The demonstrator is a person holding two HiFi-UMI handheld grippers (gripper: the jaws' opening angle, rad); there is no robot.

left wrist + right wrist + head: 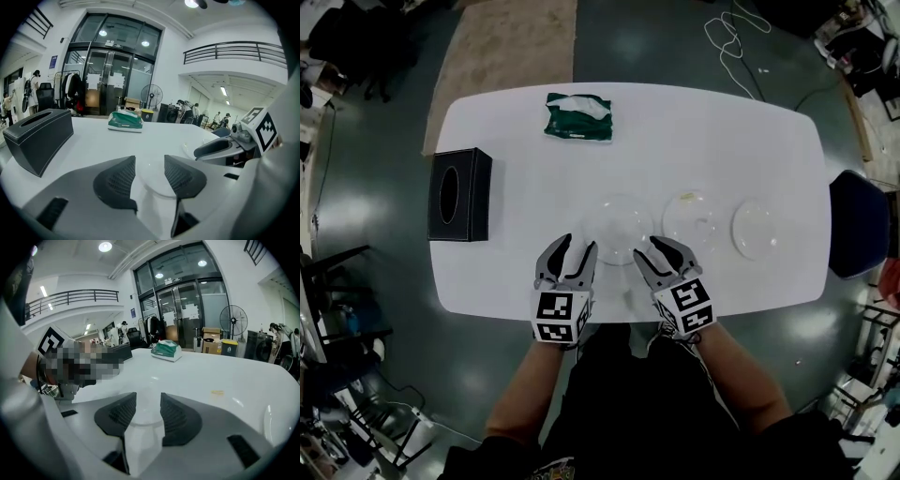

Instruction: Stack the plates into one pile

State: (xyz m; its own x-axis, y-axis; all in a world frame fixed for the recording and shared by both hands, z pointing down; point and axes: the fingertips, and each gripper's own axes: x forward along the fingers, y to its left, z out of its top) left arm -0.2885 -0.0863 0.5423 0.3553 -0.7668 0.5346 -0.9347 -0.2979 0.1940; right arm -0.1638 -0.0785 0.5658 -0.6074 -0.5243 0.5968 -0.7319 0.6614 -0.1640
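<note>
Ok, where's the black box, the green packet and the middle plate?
Black box [471, 195]: head view, on its top, beside the slot.
Green packet [577, 122]: head view, on its green middle.
Middle plate [692, 218]: head view, on its centre.

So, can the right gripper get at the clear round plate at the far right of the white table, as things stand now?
Probably yes. The right gripper is open, and nothing stands over that clear round plate; only the middle clear plate lies near the path.
</note>
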